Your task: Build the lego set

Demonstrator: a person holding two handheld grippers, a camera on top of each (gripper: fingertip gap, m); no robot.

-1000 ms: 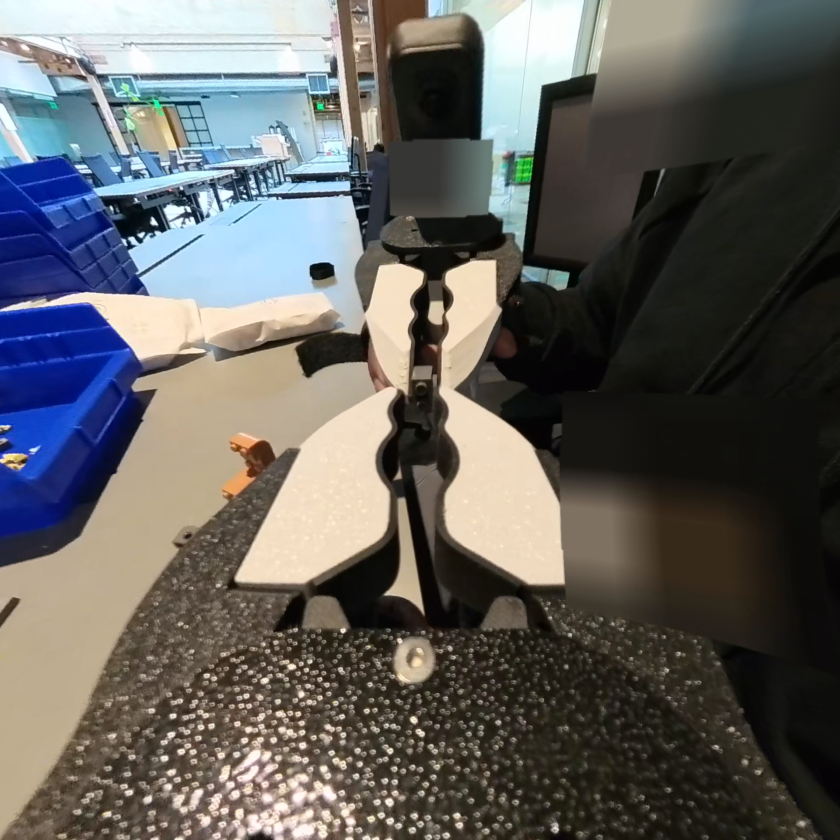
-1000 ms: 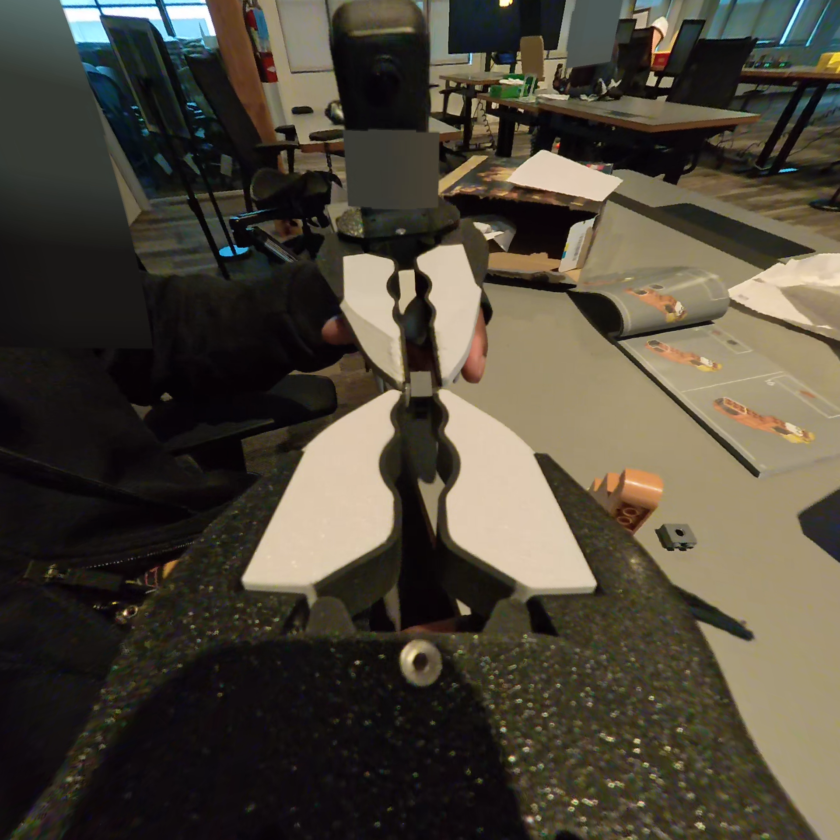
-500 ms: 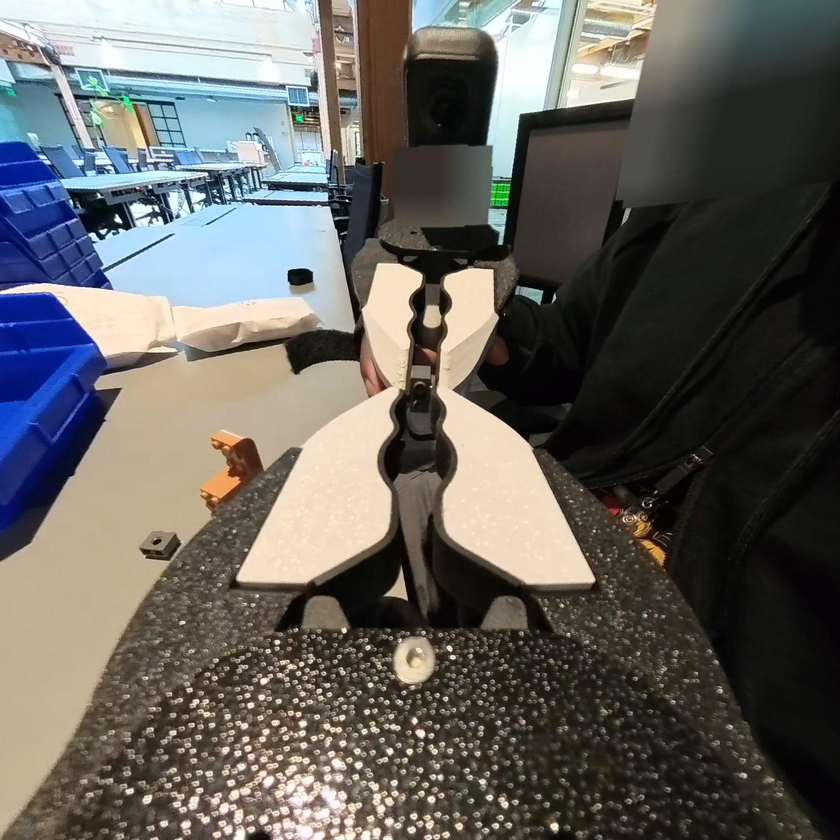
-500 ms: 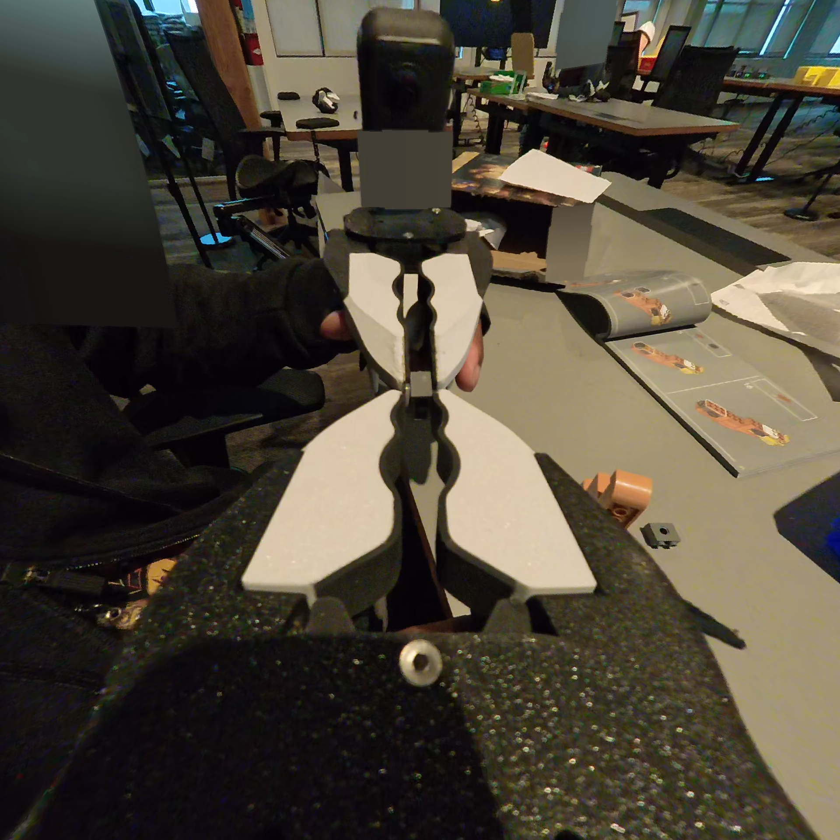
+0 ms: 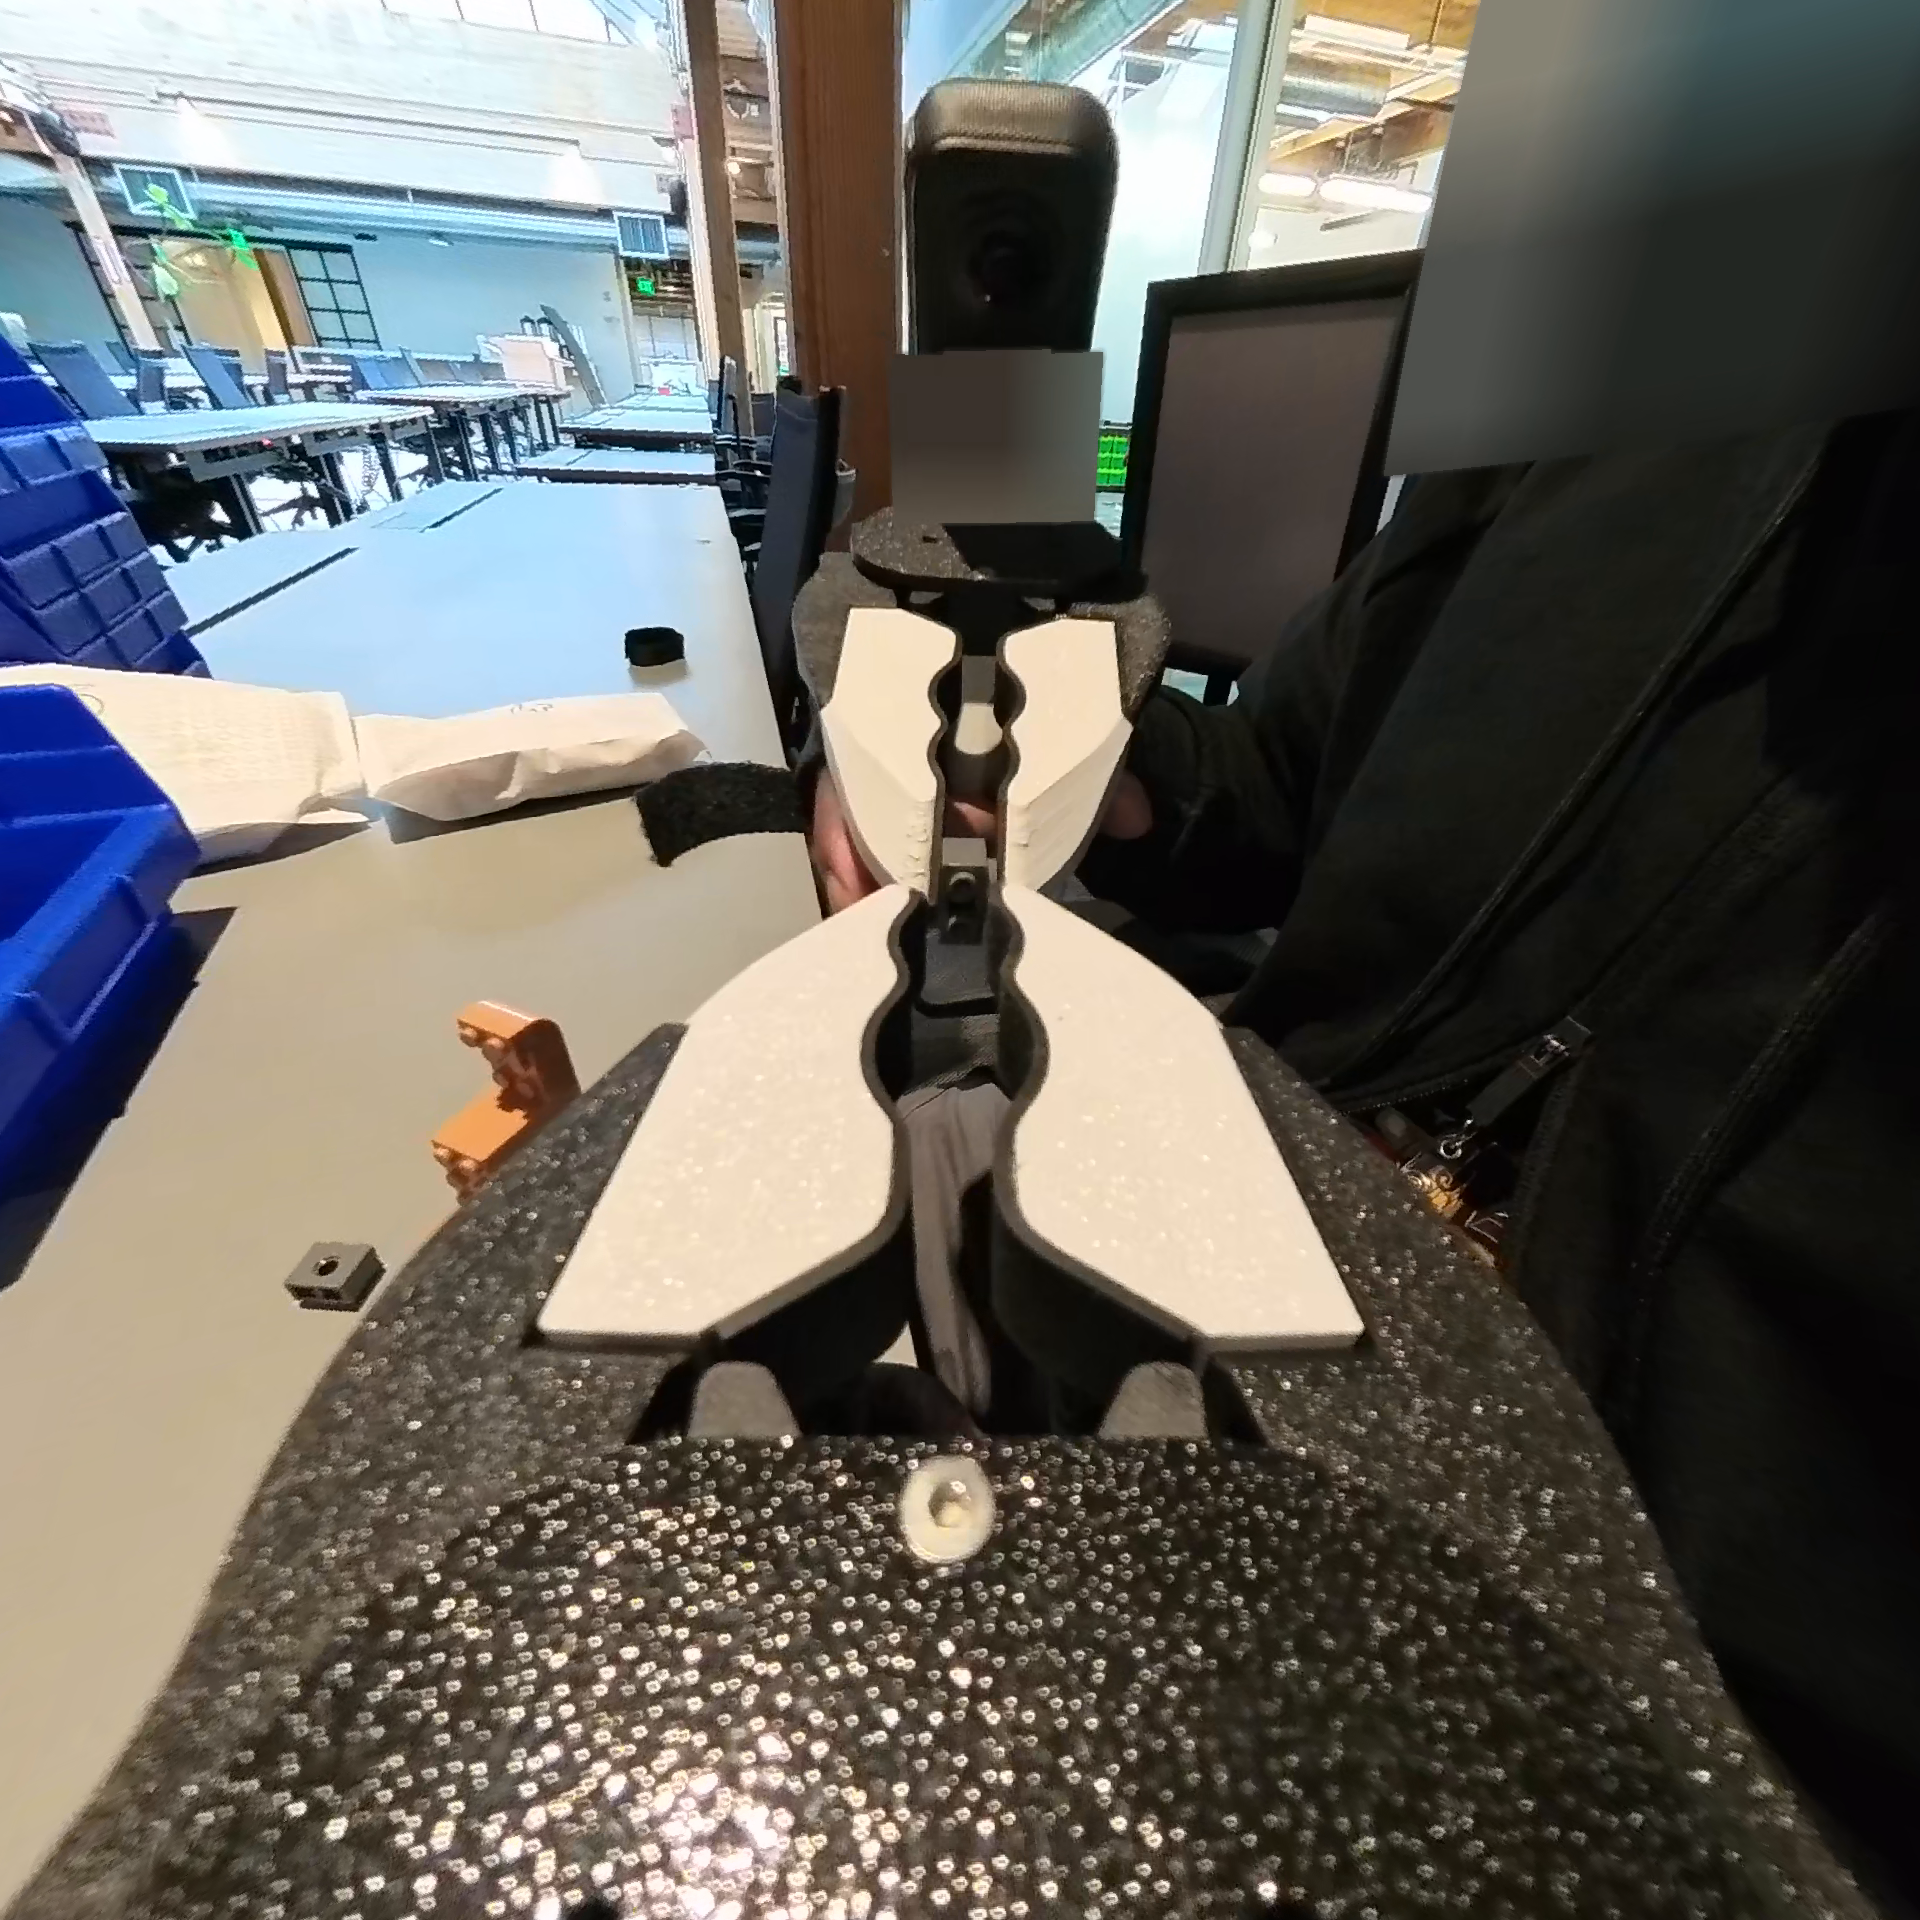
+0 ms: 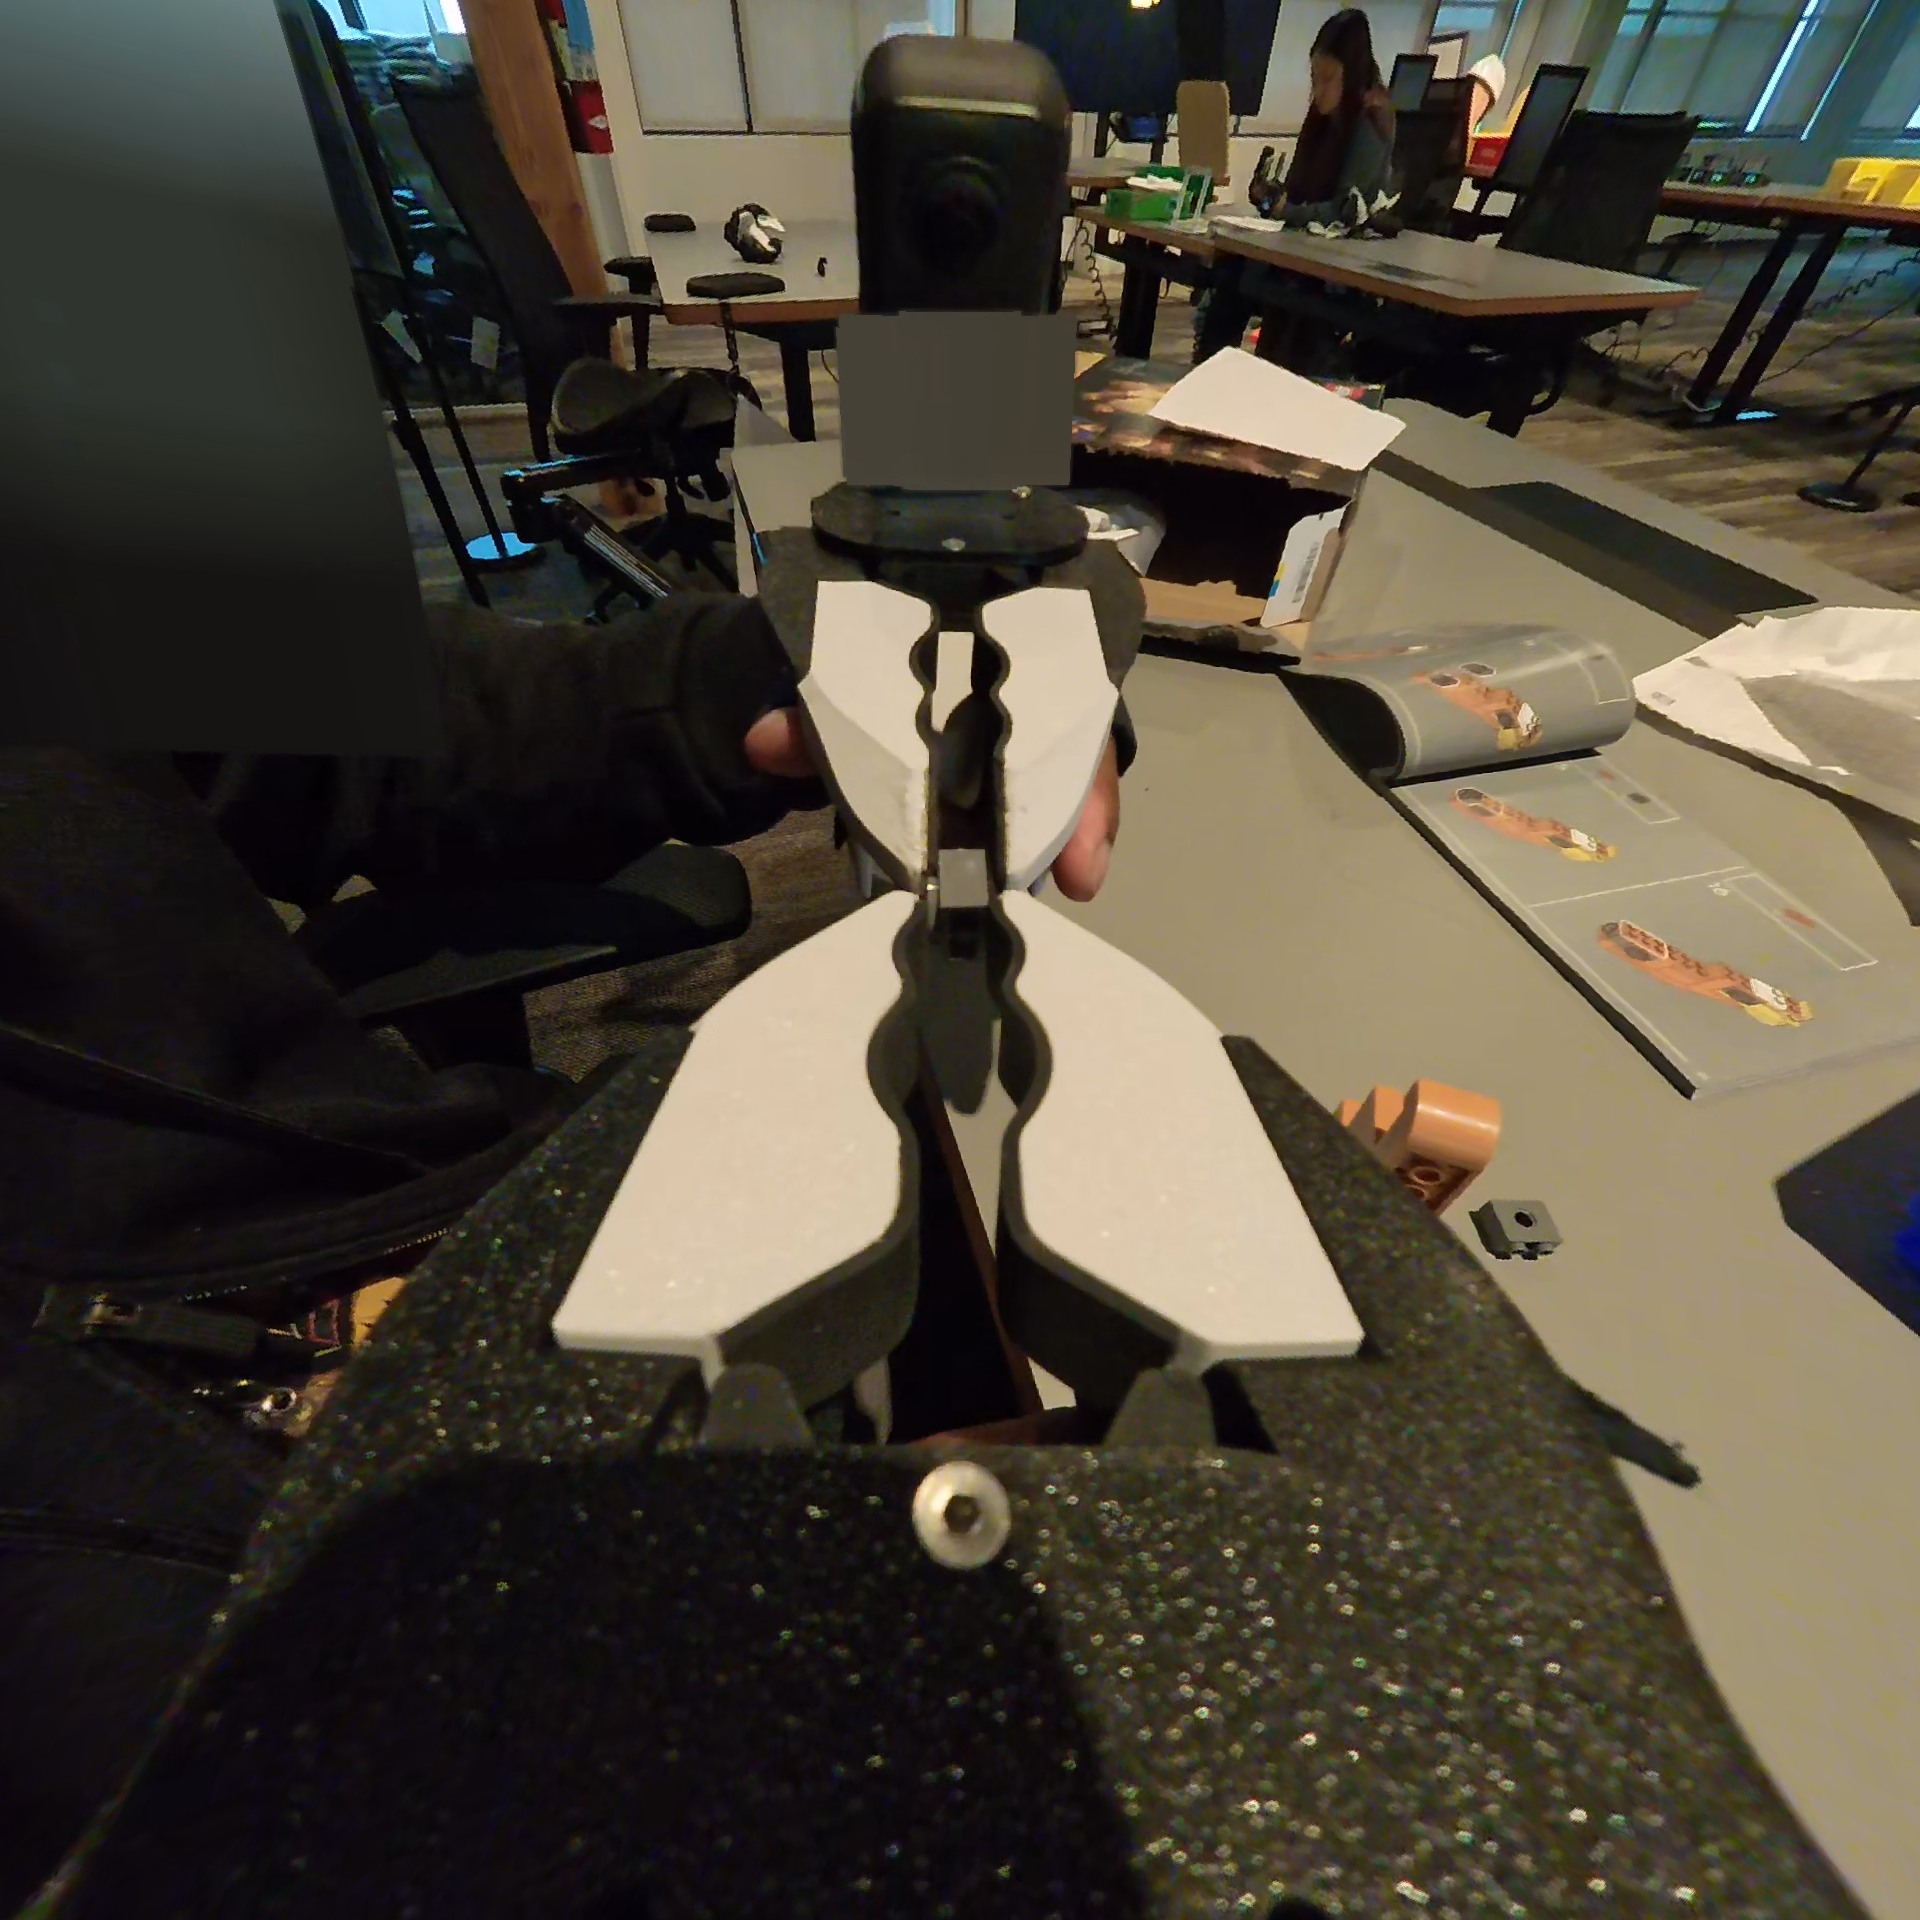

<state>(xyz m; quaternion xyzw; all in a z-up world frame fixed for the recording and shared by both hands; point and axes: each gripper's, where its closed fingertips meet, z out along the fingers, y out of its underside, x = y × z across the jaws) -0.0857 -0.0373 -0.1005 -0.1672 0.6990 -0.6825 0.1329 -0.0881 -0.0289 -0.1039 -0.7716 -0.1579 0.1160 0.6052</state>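
Gripper body, lower frame: rough, speckled black plastic that glitters, with one shiny metal screw. Fingers: matt white, finely grained faces. Table, left: smooth matt grey. Bin, far left: glossy blue plastic. Brick, right: smooth tan plastic. Booklet, right: glossy paper. Jacket, right: matt black cloth.

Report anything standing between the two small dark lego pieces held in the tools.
Nothing visible does. The left tool and right tool meet tip to tip, and their small dark lego pieces appear to touch.
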